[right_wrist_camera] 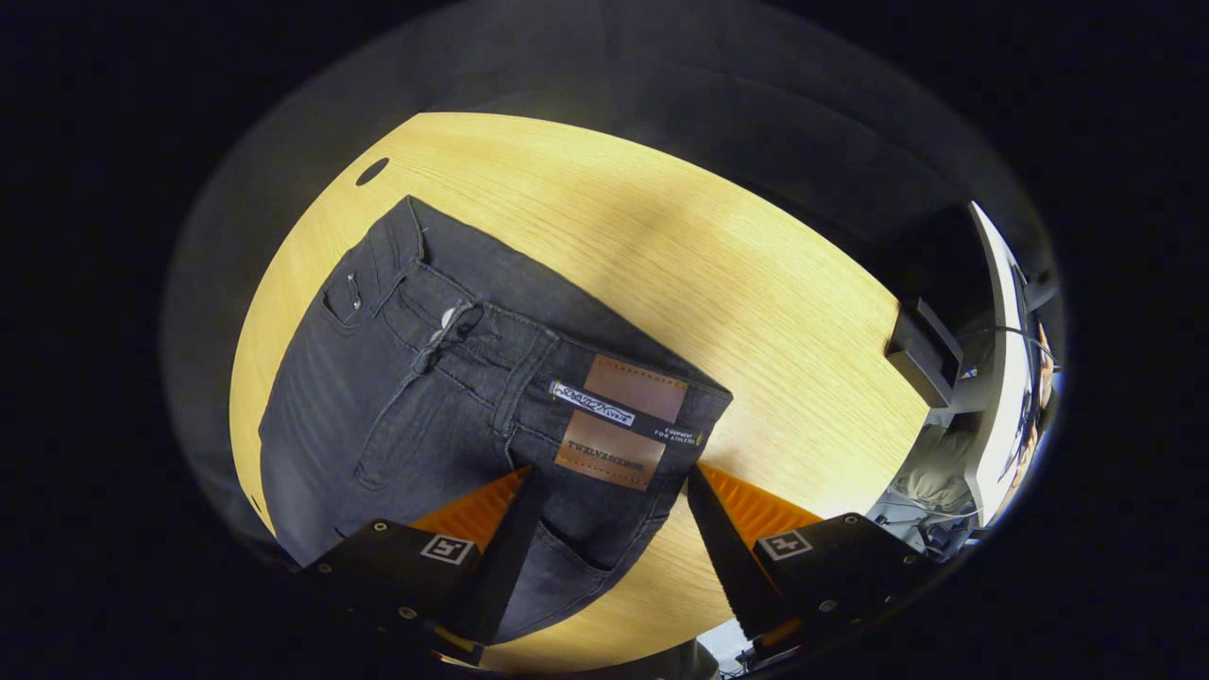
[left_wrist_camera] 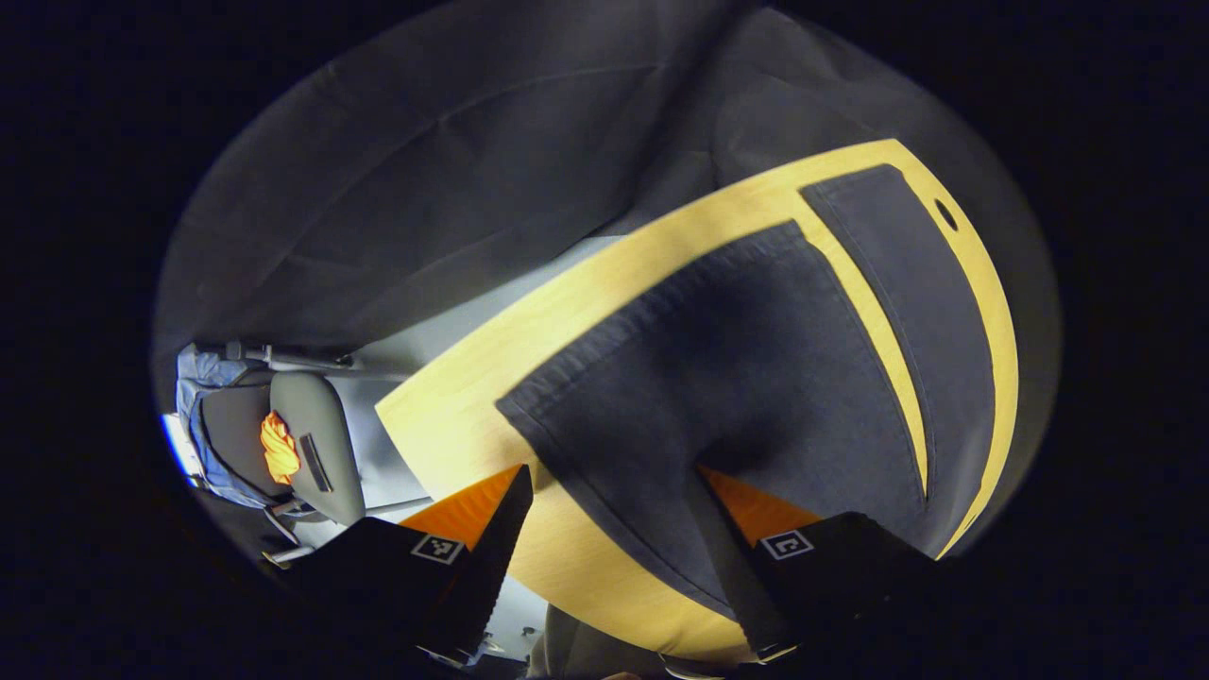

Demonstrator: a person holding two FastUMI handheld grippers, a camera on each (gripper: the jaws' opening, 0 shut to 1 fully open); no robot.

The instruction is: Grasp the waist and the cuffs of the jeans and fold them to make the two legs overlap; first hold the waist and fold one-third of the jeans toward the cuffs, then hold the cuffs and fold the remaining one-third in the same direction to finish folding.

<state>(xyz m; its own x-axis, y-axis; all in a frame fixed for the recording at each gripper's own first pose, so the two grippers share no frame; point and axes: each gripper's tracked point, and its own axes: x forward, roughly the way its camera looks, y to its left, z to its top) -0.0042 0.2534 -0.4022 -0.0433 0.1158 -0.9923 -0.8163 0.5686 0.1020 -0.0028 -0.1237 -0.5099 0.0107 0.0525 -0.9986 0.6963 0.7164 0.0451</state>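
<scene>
Dark grey jeans lie flat on a light wooden table [right_wrist_camera: 661,246]. In the left gripper view the near leg's cuff [left_wrist_camera: 718,378] spreads just ahead of my left gripper [left_wrist_camera: 612,477], whose fingers stand wide open around the cuff's corner without pressing it; the other leg [left_wrist_camera: 907,302] lies beyond a strip of bare wood. In the right gripper view the waist [right_wrist_camera: 529,378], with its button, belt loops and brown leather patch [right_wrist_camera: 619,425], lies in front of my right gripper [right_wrist_camera: 609,477]. It is open, fingers straddling the waistband's near corner above the back pocket.
A round cable hole [right_wrist_camera: 372,171] sits near the table's far edge. A dark box [right_wrist_camera: 921,349] rests at the table's right edge in the right gripper view. A grey chair [left_wrist_camera: 312,444] with blue cloth stands on the floor beyond the table in the left gripper view.
</scene>
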